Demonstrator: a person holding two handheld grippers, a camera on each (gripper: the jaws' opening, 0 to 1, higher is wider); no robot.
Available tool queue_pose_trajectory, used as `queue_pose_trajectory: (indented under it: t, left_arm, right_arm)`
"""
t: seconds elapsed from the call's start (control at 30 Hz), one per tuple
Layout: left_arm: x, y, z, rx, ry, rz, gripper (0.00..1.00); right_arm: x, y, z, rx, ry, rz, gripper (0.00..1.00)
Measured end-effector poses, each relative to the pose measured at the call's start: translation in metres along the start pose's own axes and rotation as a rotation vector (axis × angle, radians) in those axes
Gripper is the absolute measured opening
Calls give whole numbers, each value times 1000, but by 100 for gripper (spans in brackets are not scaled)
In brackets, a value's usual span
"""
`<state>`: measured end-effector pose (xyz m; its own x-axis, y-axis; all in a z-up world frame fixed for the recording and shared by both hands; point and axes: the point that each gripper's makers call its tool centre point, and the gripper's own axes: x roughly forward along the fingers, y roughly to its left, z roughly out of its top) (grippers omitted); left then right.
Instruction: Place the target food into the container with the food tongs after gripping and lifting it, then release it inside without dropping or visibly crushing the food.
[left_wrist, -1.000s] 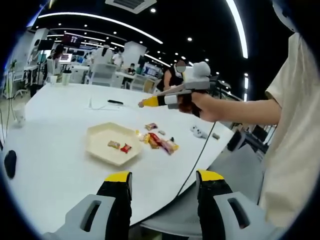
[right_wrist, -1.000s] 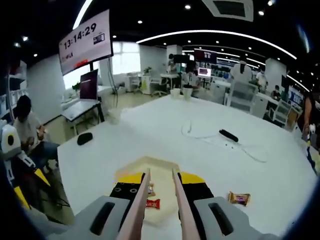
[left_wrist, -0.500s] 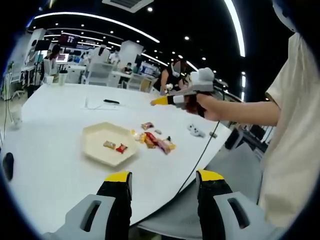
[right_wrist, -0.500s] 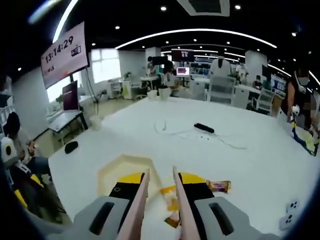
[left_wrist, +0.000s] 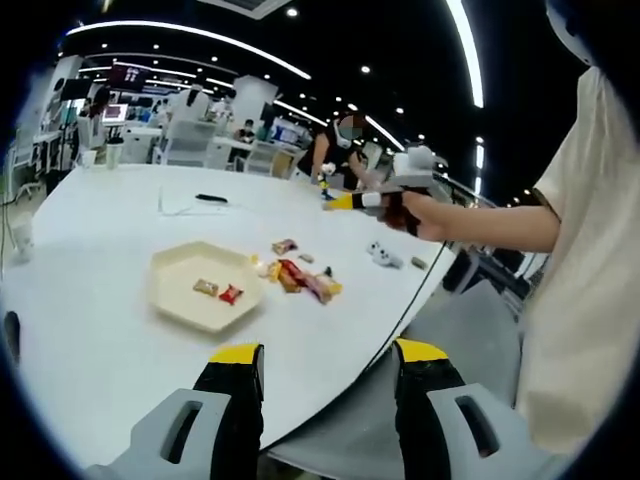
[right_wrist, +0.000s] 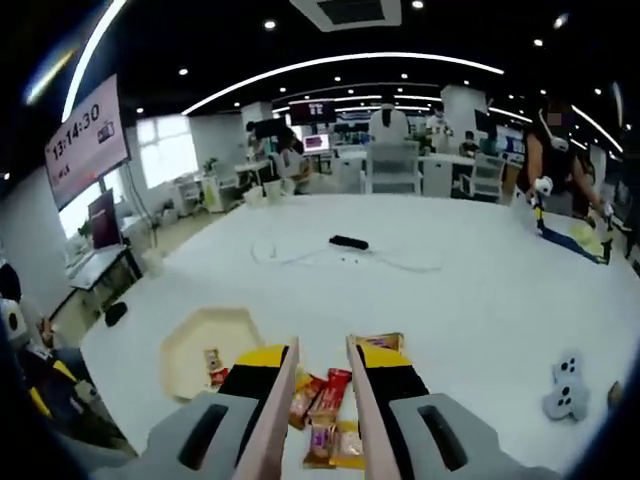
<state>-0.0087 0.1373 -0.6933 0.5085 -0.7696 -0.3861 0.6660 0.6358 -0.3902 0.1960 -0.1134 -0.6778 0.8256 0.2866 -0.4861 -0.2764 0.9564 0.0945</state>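
A cream hexagonal tray (left_wrist: 178, 276) lies on the white table (left_wrist: 110, 340) with two wrapped snacks (left_wrist: 217, 291) inside. A pile of wrapped snacks (left_wrist: 298, 279) lies just right of it. My left gripper (left_wrist: 328, 352) stands open at the near table edge, holding nothing. A hand holds my right gripper (left_wrist: 342, 201) high over the table's right side. In the right gripper view, my right gripper (right_wrist: 322, 362) is shut on the food tongs (right_wrist: 283, 400), whose arms stand apart and hold nothing. The snack pile (right_wrist: 322, 400) shows between them, with the tray (right_wrist: 190, 345) to the left.
A black remote (right_wrist: 348, 242) and a thin cable (right_wrist: 400, 264) lie farther back on the table. Small white devices (right_wrist: 565, 388) sit to the right near the edge. A person's arm and pale sleeve (left_wrist: 585, 240) cross the right of the left gripper view. People and desks stand behind.
My right gripper with the tongs has swung from above the tray to above the snack pile, and farther right in the left gripper view. The left gripper stays open.
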Motion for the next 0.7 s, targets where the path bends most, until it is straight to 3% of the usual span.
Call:
queue_pose_trajectory:
  t: [0.3,0.7]
  left_arm:
    - [3,-2,-3,1,18,-10,50]
    - [6,-5,-6,1,35,-15,51]
  right_arm:
    - [-9,-31,-15,34,14,-72,26]
    - [-16,-47,-43,38,66,-95,26]
